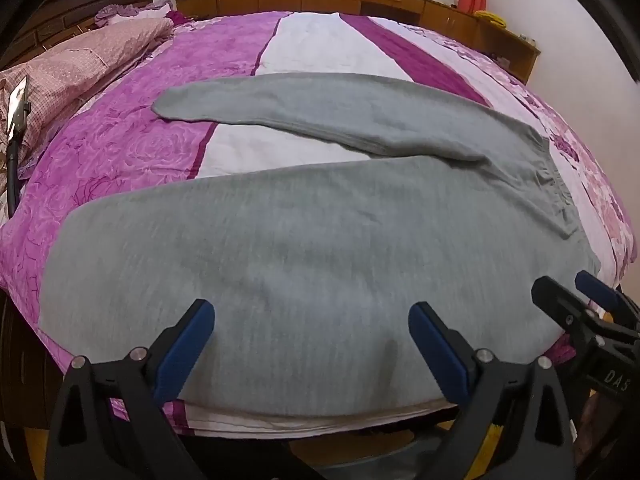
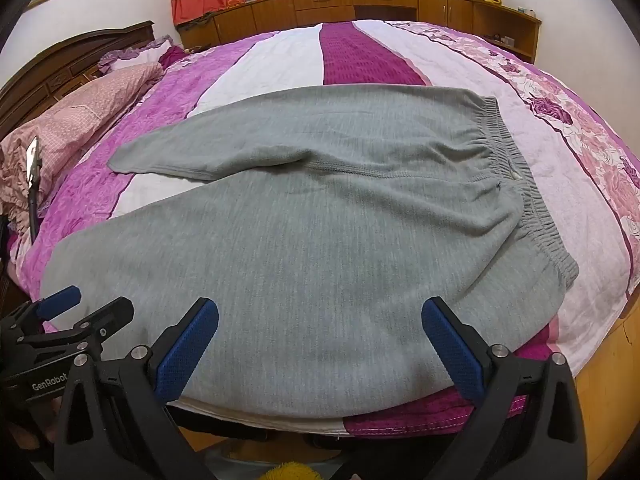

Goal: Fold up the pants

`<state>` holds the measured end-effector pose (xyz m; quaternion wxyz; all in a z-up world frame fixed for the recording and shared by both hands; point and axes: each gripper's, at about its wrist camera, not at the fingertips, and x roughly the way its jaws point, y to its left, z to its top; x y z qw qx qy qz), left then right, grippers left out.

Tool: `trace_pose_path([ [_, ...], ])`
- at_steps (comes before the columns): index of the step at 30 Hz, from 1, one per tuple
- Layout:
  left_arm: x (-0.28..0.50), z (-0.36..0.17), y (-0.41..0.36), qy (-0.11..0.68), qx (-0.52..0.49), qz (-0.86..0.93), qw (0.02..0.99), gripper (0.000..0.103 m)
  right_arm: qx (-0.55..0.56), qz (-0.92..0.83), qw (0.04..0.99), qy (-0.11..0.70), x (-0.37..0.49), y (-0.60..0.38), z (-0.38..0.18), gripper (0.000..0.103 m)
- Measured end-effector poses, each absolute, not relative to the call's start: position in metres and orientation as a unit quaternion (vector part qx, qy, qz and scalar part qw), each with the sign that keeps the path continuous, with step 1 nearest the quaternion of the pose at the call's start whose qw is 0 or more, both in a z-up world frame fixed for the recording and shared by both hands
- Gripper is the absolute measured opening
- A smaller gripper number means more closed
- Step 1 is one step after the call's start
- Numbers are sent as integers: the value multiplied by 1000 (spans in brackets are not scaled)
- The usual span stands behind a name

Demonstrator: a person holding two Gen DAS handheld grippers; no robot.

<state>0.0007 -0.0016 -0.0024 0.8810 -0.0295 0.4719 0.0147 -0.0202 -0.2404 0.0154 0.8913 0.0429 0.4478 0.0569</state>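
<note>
Grey sweatpants (image 1: 304, 240) lie spread flat on the bed, legs pointing left and the elastic waistband (image 2: 532, 200) at the right. The far leg (image 1: 280, 100) angles away from the near leg, leaving a wedge of bedspread between them. My left gripper (image 1: 312, 332) hovers above the near leg at the bed's front edge, open, nothing between its blue pads. My right gripper (image 2: 320, 332) hangs over the seat part of the pants (image 2: 320, 248), also open and empty. Each gripper shows in the other's view: the right gripper (image 1: 576, 292) at the right margin, the left gripper (image 2: 86, 306) at the left margin.
The bed carries a purple, white and pink floral bedspread (image 1: 120, 152). Pink pillows (image 1: 88, 60) and a dark wooden headboard (image 2: 80, 56) are at the left. A phone on a stand (image 1: 18, 108) is beside the pillows. Wooden cabinets (image 2: 360, 4) run along the far wall under a curtained window.
</note>
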Motion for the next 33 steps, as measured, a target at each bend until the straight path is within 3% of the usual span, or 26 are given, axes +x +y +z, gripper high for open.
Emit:
trace_pose_path([
  [33, 8, -4, 12, 488, -24, 21, 872, 100, 42, 54, 892, 446, -15, -247, 18, 98],
])
